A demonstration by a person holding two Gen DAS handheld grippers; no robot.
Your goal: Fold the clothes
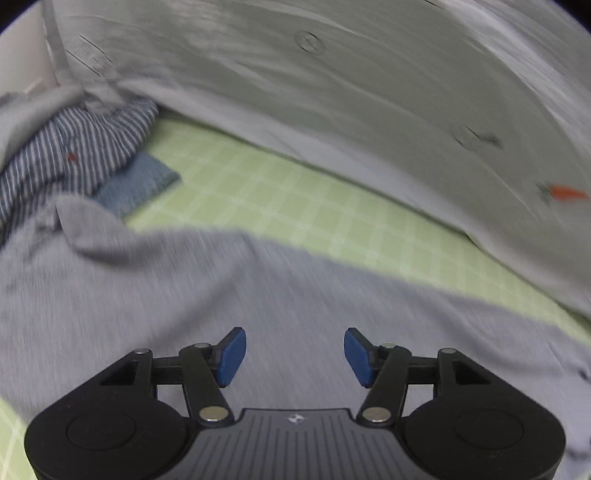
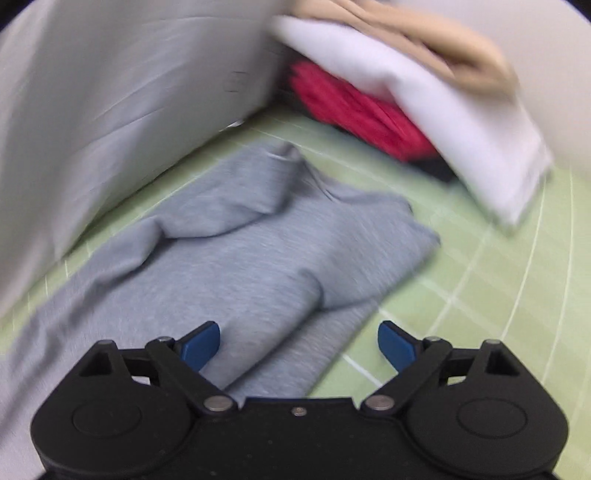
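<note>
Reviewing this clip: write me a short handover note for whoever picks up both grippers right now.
Left gripper: open, nothing between the pads, above the grey shirt.
Right gripper: open wide, empty, over the same grey shirt.
Things: the shirt lies on the green checked sheet, partly folded, with layers overlapping. A striped garment and a blue piece lie beyond it on the left; red, white and beige clothes are piled on the right.
Done: first folds seem made.
Left: probably finish folding the grey shirt, then handle the others.
</note>
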